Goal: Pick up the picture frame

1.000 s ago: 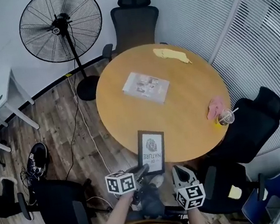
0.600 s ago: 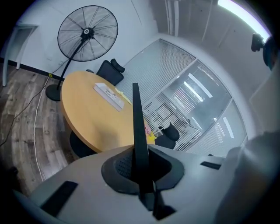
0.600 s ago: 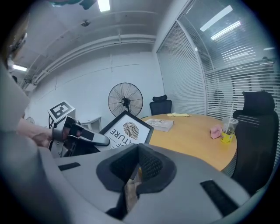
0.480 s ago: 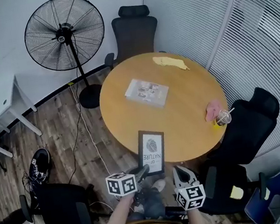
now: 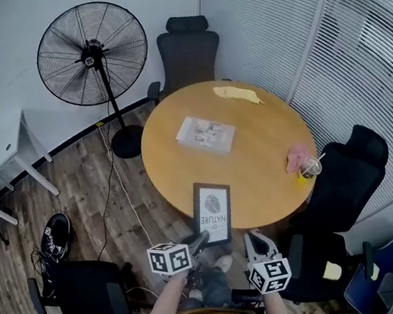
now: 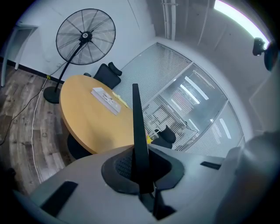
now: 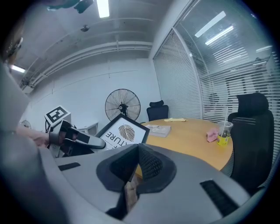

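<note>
Bystander's legs have gone from the floor (image 5: 79,190) (head view only); left gripper (image 5: 201,239) and right gripper (image 5: 251,238) clench the picture frame (image 5: 212,211), edge-on in the left gripper view.

Even, cool light from ceiling strips (image 6: 238,17) — soft shadows, fisheye-bent edges, dark corners

The picture frame (image 5: 213,212) sits at the near edge of the worktop (image 5: 265,133), its lower edge in my left claw (image 5: 201,238), with my right claw (image 5: 254,239) just beside it on the right. Behind it a booklet (image 5: 206,135) lies mid-worktop, a cup (image 5: 310,167) stands at the right edge, and a fan (image 5: 92,53) stands on the floor, back left.
</note>
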{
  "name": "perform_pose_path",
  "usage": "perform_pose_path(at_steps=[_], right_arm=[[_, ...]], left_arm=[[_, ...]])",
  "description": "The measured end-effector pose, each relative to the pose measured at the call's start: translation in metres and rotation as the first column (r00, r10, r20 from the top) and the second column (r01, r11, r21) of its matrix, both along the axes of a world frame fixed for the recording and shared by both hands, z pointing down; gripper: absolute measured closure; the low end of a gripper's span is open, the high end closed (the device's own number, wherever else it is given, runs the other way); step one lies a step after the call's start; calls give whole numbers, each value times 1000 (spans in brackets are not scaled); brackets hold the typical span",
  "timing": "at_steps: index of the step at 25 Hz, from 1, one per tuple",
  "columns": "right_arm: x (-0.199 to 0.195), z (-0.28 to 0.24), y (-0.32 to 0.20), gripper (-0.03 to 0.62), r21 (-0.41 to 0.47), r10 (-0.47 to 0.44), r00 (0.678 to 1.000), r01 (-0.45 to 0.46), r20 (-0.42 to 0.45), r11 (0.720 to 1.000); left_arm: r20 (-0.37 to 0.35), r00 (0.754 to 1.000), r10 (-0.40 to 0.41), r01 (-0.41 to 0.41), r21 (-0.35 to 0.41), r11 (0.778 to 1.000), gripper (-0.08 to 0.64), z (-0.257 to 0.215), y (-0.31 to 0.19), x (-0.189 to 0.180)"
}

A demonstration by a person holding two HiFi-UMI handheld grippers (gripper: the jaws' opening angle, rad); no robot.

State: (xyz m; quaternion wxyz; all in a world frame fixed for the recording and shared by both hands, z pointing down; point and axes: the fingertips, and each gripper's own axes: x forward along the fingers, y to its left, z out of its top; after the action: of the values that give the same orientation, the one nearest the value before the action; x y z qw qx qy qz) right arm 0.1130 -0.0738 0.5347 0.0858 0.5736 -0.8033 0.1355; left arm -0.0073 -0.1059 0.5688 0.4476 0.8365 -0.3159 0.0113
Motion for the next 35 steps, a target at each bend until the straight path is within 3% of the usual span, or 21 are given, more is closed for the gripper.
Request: perform_pose_path(at_steps=[35], right_arm=[[21, 4, 4, 580, -4, 36, 999, -36, 3, 999]], left_arm=[[-29, 1000, 8, -9, -16, 1000, 514, 1, -1, 14]])
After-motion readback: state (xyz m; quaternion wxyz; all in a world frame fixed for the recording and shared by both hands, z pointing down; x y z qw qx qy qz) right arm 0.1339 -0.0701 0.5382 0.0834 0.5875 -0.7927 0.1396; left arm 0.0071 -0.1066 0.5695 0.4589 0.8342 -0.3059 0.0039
